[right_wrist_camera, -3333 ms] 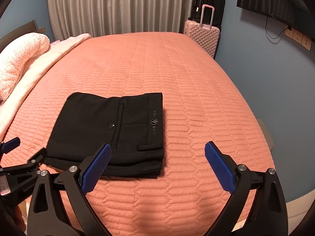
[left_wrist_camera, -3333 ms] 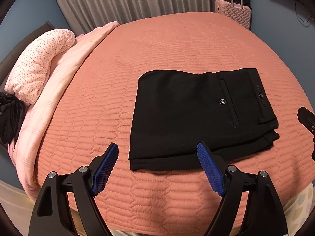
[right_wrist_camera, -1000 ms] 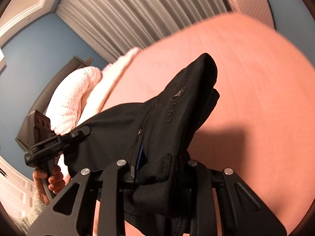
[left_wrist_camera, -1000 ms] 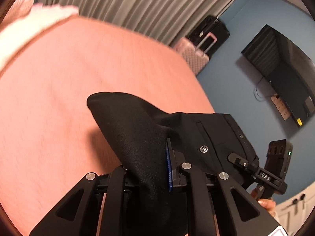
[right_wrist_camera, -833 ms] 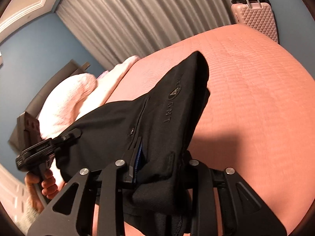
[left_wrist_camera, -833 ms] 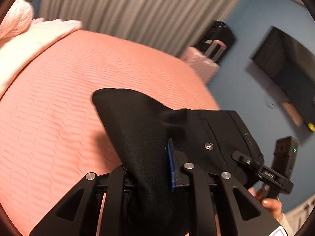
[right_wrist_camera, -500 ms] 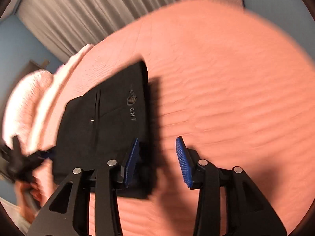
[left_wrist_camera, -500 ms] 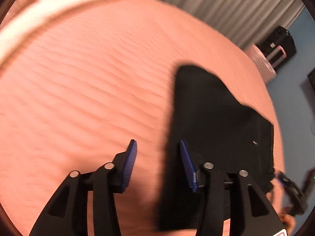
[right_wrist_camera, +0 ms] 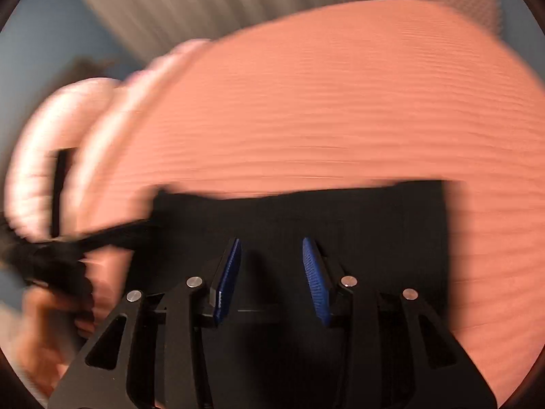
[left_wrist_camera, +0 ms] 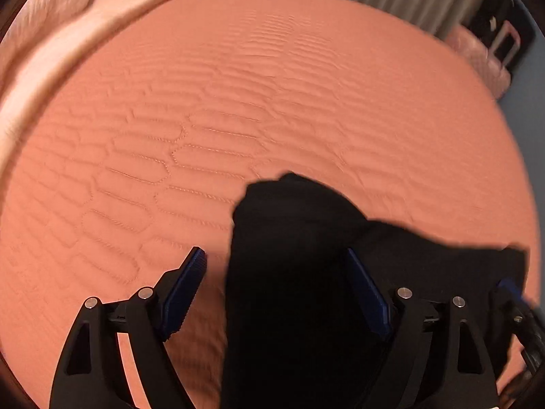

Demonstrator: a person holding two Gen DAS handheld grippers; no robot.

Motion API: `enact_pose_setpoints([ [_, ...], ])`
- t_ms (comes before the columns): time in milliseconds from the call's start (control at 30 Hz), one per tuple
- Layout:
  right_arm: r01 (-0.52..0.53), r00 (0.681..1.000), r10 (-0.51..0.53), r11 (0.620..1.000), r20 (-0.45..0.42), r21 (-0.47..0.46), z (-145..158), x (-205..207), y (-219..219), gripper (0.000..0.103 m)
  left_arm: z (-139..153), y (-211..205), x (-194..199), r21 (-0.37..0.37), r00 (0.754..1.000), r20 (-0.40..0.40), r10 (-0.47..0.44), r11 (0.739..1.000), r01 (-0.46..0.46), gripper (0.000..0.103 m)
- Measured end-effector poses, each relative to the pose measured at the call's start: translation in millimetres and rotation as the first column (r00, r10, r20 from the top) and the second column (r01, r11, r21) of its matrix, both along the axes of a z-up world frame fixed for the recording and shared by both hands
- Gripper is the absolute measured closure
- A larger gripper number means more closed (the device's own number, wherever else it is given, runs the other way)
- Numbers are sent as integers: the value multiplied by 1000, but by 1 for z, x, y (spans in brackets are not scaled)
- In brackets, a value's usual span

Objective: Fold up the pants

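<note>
The folded black pants [left_wrist_camera: 299, 238] lie on the salmon quilted bed [left_wrist_camera: 238, 85], near its front edge. My left gripper [left_wrist_camera: 276, 266] is open, its blue pads spread wide, with a raised corner of the pants between the fingers but not pinched. In the right wrist view, which is blurred, the pants [right_wrist_camera: 374, 214] lie flat under my right gripper [right_wrist_camera: 270, 255], which is open with a modest gap between its blue pads. The right gripper's tip [left_wrist_camera: 511, 289] shows at the left view's right edge.
A pink blanket and pillow [left_wrist_camera: 51, 34] lie along the bed's left side. A pink suitcase [left_wrist_camera: 483, 51] stands beyond the bed's far right corner, before grey curtains [right_wrist_camera: 204, 0]. The other hand and left gripper [right_wrist_camera: 51, 255] appear blurred at the right view's left edge.
Both grippers held the pants lifted a second ago. They have since let go and opened; the pants now rest on the bed, and the left gripper has opened wider.
</note>
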State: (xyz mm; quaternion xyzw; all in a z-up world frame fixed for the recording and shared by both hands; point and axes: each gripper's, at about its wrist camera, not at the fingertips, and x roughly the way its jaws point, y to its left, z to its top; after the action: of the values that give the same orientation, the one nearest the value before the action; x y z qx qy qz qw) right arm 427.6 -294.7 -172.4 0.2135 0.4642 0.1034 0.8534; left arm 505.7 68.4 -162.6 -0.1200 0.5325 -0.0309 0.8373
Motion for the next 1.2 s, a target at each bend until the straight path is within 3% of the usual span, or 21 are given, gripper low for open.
enact_pose_setpoints([
  [67,104,994,-101,990,-35,91,-10,-9,-41,103,0,24,9,-103,999,13,45,994,-43,21],
  [133,149,989,-148,989,-9,21,8,-16,-49,97,16,25,12,21,992,58,114,993,-115,34],
  [167,126,992,-126,992,28,-25,18,-18,-40,97,30,25,9,64,983,120,136,987,-145,34],
  [233,-3,996,8,998,89,-59,37,-13,-3,97,55,22,-1,-70,972,210,109,993,-96,33],
  [300,-116,987,127,987,95,-115,39,-5,33,98,60,4,-4,-104,979,192,65,994,-45,30],
  [333,-144,985,156,977,69,-159,32,0,44,96,54,-8,-2,-90,986,166,36,996,-21,29],
  [367,-143,988,153,962,23,-232,21,7,50,96,37,-19,0,-1,994,105,-5,1000,6,29],
  [433,-109,993,114,982,27,-156,3,2,21,101,-1,-20,-1,152,1000,-5,-27,988,27,22],
  [467,-61,998,64,990,20,-128,4,-5,6,103,-8,-8,-3,91,999,12,-36,995,35,23],
  [533,81,997,-76,969,29,-235,18,-33,-14,99,5,18,-17,30,996,51,68,997,-69,29],
  [567,105,994,-94,954,53,-280,26,-46,-13,97,13,22,-24,38,995,57,86,995,-88,30],
  [633,22,996,-4,975,84,-219,37,-74,0,97,41,13,-57,52,987,162,21,998,-30,30],
  [700,-85,993,100,971,55,-224,27,-95,18,97,51,-12,-96,102,977,196,-85,993,66,27],
  [767,-106,993,114,950,9,-293,6,-113,15,98,32,-40,-131,183,974,143,-177,972,150,25],
  [800,-86,995,95,970,30,-228,-3,-131,-6,101,9,-46,-156,269,976,92,-197,949,166,25],
  [833,-40,998,46,988,34,-150,-5,-139,-19,103,-13,-39,-179,314,978,73,-196,935,164,21],
  [867,11,1000,-9,997,27,-82,-2,-150,-32,103,-22,-29,-190,282,977,91,-194,946,161,19],
  [933,128,992,-126,970,21,-205,18,-173,-34,95,-17,13,-213,223,992,104,-68,974,43,20],
  [1033,8,998,8,969,63,-248,29,-187,0,95,7,20,-242,285,982,187,26,955,-80,22],
  [1133,-102,995,94,954,-43,-283,-18,-174,30,74,-8,-11,-262,391,988,137,-69,920,10,19],
  [1200,-67,997,55,970,-56,-235,-32,-191,11,74,-15,-3,-273,400,988,138,-73,916,12,18],
])
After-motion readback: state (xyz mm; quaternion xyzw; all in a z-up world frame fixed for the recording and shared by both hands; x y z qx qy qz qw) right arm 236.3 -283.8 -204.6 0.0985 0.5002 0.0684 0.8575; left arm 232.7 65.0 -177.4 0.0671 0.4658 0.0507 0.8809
